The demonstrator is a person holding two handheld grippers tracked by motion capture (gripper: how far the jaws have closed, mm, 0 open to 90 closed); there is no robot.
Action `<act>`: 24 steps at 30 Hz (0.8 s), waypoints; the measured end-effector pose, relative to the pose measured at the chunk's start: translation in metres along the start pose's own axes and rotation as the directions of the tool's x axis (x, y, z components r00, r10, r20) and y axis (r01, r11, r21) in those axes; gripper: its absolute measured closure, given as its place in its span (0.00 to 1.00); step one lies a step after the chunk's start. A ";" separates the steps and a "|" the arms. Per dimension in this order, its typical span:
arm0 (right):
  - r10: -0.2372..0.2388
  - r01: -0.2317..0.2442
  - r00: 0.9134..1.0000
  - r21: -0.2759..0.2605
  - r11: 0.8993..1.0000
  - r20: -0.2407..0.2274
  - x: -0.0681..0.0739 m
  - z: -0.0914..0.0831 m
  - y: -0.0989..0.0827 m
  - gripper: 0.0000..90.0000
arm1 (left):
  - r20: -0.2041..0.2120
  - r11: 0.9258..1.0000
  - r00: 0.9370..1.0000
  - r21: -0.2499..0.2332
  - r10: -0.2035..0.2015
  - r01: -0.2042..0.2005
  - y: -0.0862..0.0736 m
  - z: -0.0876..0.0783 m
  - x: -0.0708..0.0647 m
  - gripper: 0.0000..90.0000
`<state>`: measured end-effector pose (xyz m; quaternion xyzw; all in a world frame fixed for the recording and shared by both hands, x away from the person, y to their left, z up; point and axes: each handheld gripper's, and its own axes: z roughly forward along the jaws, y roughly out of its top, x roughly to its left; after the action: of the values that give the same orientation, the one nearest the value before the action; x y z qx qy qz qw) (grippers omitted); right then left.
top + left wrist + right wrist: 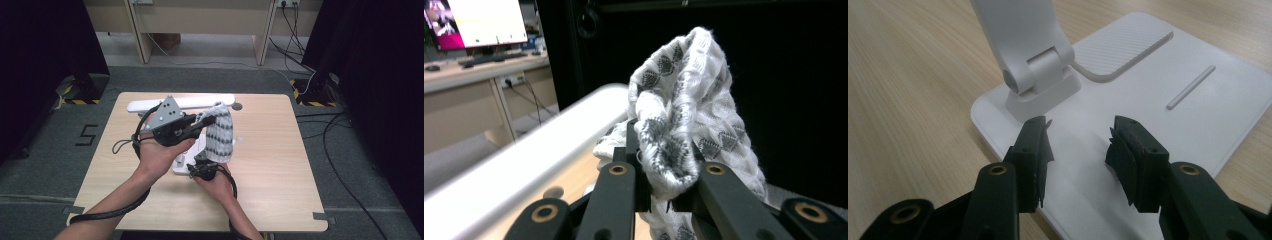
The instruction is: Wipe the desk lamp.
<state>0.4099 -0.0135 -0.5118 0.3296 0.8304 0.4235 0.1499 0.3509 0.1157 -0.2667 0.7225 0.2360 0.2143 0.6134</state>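
At the left of the high view, on the grey carpet beside the wooden table [280, 195], there's a black "5" mark [86, 135] on the floor. The person's left hand [159, 156] comes up from the bottom of the frame, just left of centre, holding the left gripper [199, 121], whose grey three-cornered plate sits on top. Its jaws are clenched on a white-and-grey knitted cloth [220, 134]; in the left gripper view the fold of knit [684, 125] is pinched right between the two black jaws at the lower centre and bunches up above them. That cloth hangs in the middle of the high view, draped over something upright that it hides, above the white flat base [178, 166]. Behind it, along the far edge of the table, lies a long white bar [200, 101].

Just below the cloth, at the centre of the frame, the right hand [216, 182] holds the right gripper [199, 167] low over the base. In the right gripper view its jaws are spread apart with nothing between them, hovering over the white base [1158, 120], with the white hinged arm [1023, 40] rising at the upper left of the frame.

At the far right of the high view, black cables [345, 150] trail over the carpet.
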 end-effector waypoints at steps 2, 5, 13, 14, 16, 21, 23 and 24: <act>0.001 -0.001 1.000 -0.003 1.000 0.002 0.000 0.000 0.000 0.65 | -0.003 1.000 1.000 0.015 -0.006 0.006 -0.007 0.001 0.000 0.92; 0.004 -0.004 1.000 -0.005 1.000 0.004 0.000 0.000 -0.001 0.65 | -0.010 0.999 1.000 0.037 -0.018 0.018 -0.015 0.006 0.001 0.92; -0.005 0.005 1.000 0.044 0.999 0.003 0.000 -0.004 0.000 0.65 | -0.050 0.995 0.997 0.074 -0.059 0.063 -0.030 0.024 0.004 0.92; -0.006 0.006 1.000 0.043 0.999 0.002 0.000 -0.004 0.000 0.65 | -0.054 0.995 0.997 0.075 -0.063 0.066 -0.031 0.025 0.004 0.92; -0.002 0.002 1.000 0.016 1.000 0.002 0.000 -0.002 -0.001 0.65 | -0.069 0.994 0.995 0.072 -0.074 0.079 -0.033 0.028 0.005 0.92; -0.003 0.003 1.000 0.035 0.999 0.005 0.000 -0.004 -0.001 0.65 | -0.100 0.993 0.991 0.070 -0.087 0.094 -0.032 0.036 0.006 0.91; -0.002 0.002 1.000 0.012 1.000 0.001 0.000 -0.002 -0.002 0.65 | -0.109 0.993 0.990 0.070 -0.086 0.094 -0.032 0.039 0.006 0.92; 0.006 -0.005 1.000 -0.040 0.999 0.003 0.000 0.001 -0.003 0.65 | -0.112 0.993 0.990 0.072 -0.085 0.093 -0.032 0.040 0.005 0.92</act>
<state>0.4090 -0.0138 -0.5152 0.3295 0.8207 0.4398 0.1566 0.3766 0.0921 -0.3048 0.7218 0.3091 0.2165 0.5802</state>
